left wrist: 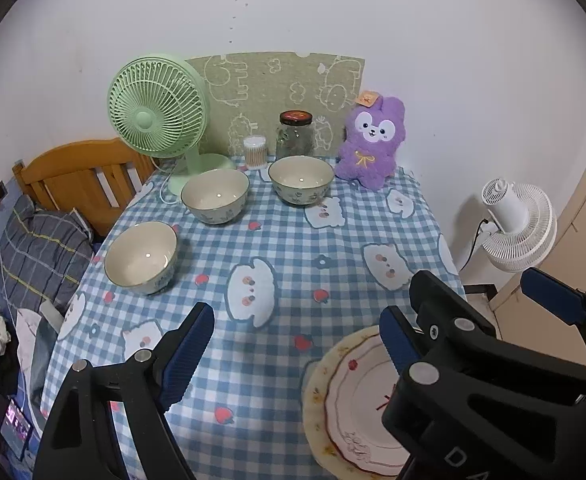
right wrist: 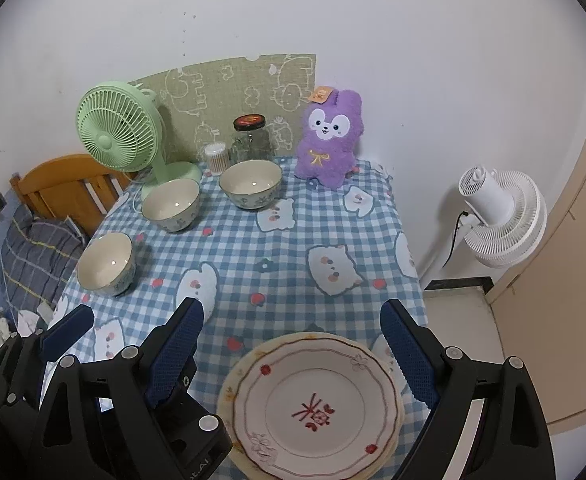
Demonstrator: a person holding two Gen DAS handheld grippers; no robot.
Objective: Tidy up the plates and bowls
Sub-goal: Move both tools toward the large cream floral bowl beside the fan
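Note:
Three cream bowls with blue flower patterns sit apart on the checked tablecloth: one at the left edge (left wrist: 141, 258) (right wrist: 106, 264), one in the middle back (left wrist: 215, 196) (right wrist: 171, 205), one further right at the back (left wrist: 301, 180) (right wrist: 250, 184). A stack of plates (right wrist: 313, 404) (left wrist: 353, 404) lies at the table's near right edge. The top plate is white with a red character. My left gripper (left wrist: 297, 352) is open and empty above the near table. My right gripper (right wrist: 293, 356) is open and empty just above the plate stack.
A green desk fan (left wrist: 159, 108), a cotton-swab tub (left wrist: 255, 152), a glass jar (left wrist: 296, 134) and a purple plush toy (left wrist: 371, 144) line the back of the table (left wrist: 277, 240). A white floor fan (right wrist: 501, 216) stands right of it. A wooden bed frame (left wrist: 77, 176) is left.

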